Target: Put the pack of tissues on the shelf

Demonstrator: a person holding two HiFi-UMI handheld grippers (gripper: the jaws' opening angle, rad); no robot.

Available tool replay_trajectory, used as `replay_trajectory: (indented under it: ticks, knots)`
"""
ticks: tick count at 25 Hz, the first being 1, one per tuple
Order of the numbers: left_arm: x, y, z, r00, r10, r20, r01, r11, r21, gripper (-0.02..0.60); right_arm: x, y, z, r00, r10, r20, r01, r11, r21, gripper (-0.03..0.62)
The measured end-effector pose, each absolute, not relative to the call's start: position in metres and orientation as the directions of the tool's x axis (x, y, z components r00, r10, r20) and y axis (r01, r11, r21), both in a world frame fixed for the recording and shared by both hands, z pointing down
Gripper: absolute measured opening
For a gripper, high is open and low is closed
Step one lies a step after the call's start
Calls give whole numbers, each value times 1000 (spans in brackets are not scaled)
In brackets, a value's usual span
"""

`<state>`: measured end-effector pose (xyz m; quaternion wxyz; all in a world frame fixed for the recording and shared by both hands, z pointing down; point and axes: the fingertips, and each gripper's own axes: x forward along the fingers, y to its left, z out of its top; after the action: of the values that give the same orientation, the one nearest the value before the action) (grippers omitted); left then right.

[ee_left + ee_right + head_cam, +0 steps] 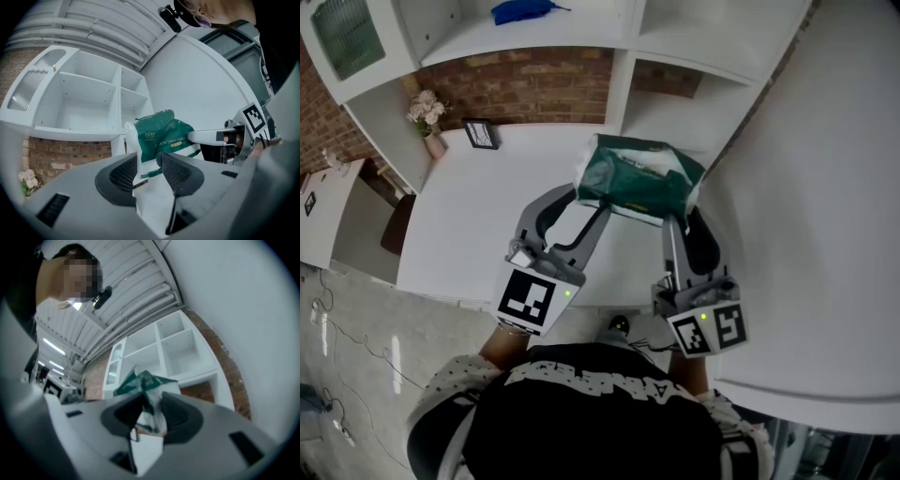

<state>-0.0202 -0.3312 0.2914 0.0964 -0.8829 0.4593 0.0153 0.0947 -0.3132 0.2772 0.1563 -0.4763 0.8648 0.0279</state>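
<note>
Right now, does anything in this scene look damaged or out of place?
The tissue pack looks crumpled: the left tongs and right tongs each pinch one end of its wrapper, holding it tilted above the table.

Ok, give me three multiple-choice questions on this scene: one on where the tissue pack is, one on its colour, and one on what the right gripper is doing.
1. Where is the pack of tissues?
A) in a drawer
B) on the floor
C) held above the white table

2. Its wrapper is mostly:
A) dark green
B) red
C) yellow

3. The right gripper is:
A) open and empty
B) shut on the pack
C) holding a cup

Answers:
1 C, the head view shows it lifted over the tabletop.
2 A, it is green in every view.
3 B, its jaws pinch the pack's end in the right gripper view.
</note>
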Motion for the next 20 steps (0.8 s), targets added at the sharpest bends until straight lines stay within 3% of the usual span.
replay_trajectory:
  ticks: [20]
  knots:
    - [12, -368, 275, 525, -841, -128, -847, -501, -179, 189, 128, -356, 264, -552, -770, -320, -789, 607, -99, 146]
